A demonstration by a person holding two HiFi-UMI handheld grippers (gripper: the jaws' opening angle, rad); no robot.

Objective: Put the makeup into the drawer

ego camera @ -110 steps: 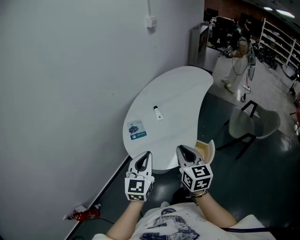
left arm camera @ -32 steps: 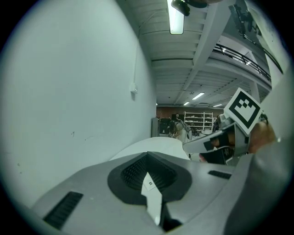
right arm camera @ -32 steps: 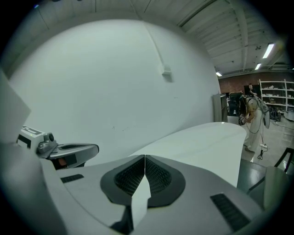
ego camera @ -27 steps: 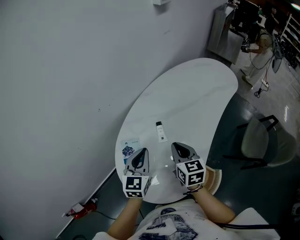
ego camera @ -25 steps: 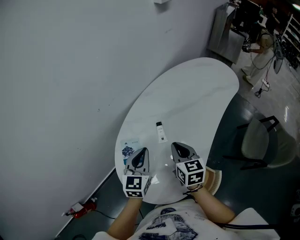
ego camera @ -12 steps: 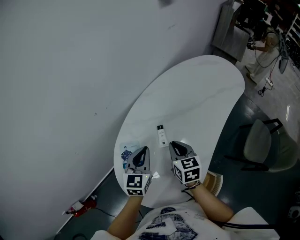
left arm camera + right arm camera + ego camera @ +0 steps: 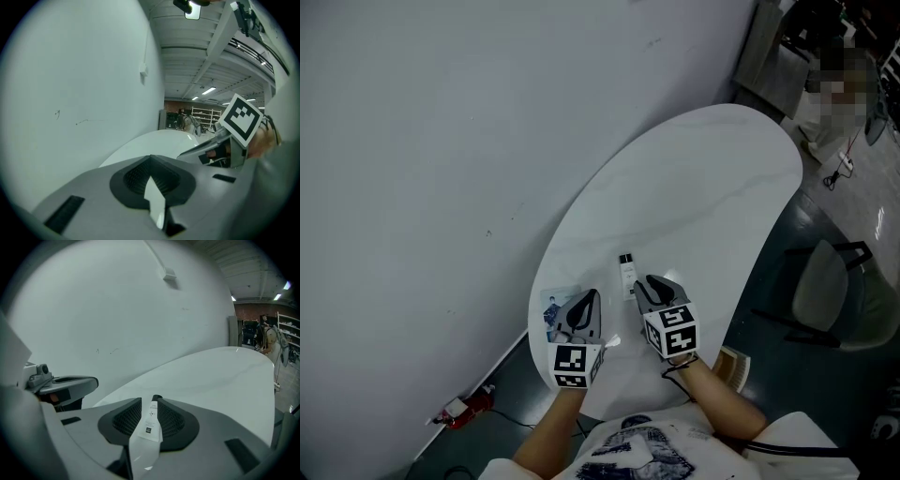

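Note:
A white makeup tube (image 7: 627, 275) with a black cap lies on the white curved table (image 7: 712, 187). My right gripper (image 7: 652, 281) hovers just behind it, tips beside its near end. Its jaws have just been opening; in the right gripper view the tube (image 7: 149, 425) shows in the narrow gap of the right gripper (image 7: 150, 401), and the pads stand off it. My left gripper (image 7: 589, 298) is shut and empty, to the left of the tube. In the left gripper view the left gripper (image 7: 151, 161) points along the table.
A small printed card (image 7: 551, 312) lies at the table's left edge, partly under the left gripper. The grey wall (image 7: 441, 141) runs along the table's left side. A chair (image 7: 834, 295) stands to the right and a red object (image 7: 464, 408) lies on the floor.
Both grippers have moved forward and down over the table towards the tube. The right jaws have parted slightly; the left stay shut.

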